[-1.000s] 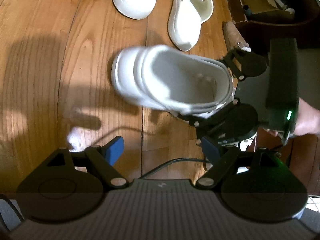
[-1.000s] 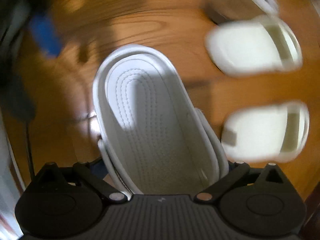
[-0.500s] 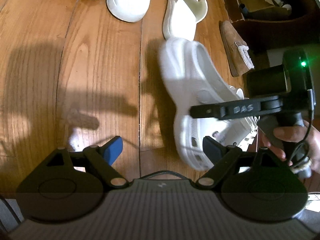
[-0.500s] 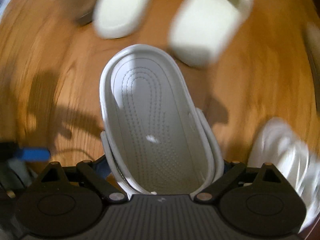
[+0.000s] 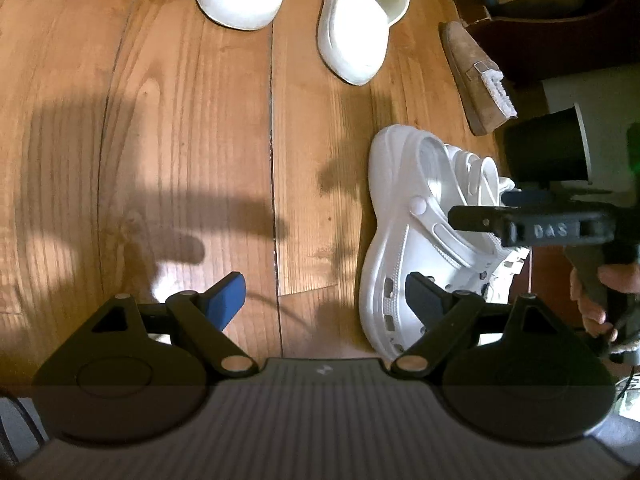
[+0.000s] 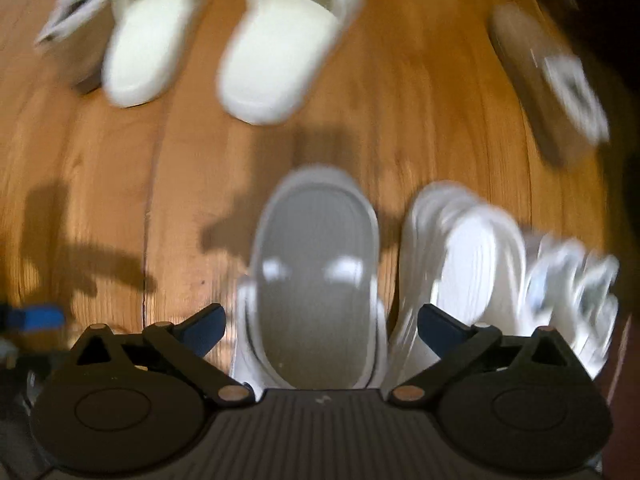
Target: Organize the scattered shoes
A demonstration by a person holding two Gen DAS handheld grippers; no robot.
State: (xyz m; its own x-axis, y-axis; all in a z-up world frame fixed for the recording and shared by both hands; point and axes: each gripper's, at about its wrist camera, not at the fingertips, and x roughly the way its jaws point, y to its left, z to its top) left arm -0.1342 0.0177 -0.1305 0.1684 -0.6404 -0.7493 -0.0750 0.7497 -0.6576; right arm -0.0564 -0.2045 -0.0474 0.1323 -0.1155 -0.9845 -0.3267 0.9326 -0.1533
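Across the left wrist view, a wooden floor holds scattered shoes. Two cream slides lie at the top, a brown suede clog to their right beside dark furniture. A white clog sits upright on the floor at the right, its heel end partly hidden behind the right gripper, seen side on and held by a hand. The left gripper hangs over bare floor, its blue pads spread wide with nothing between them; its right pad overlaps the white clog in view, and contact cannot be told.

From the right wrist view, blurred, the same clog lies below between the right gripper's fingers, which are opening wide, pads clear of its sides. Another white clog lies just beside it on the right, with a white sneaker beyond. Both cream slides and the brown clog lie farther off.
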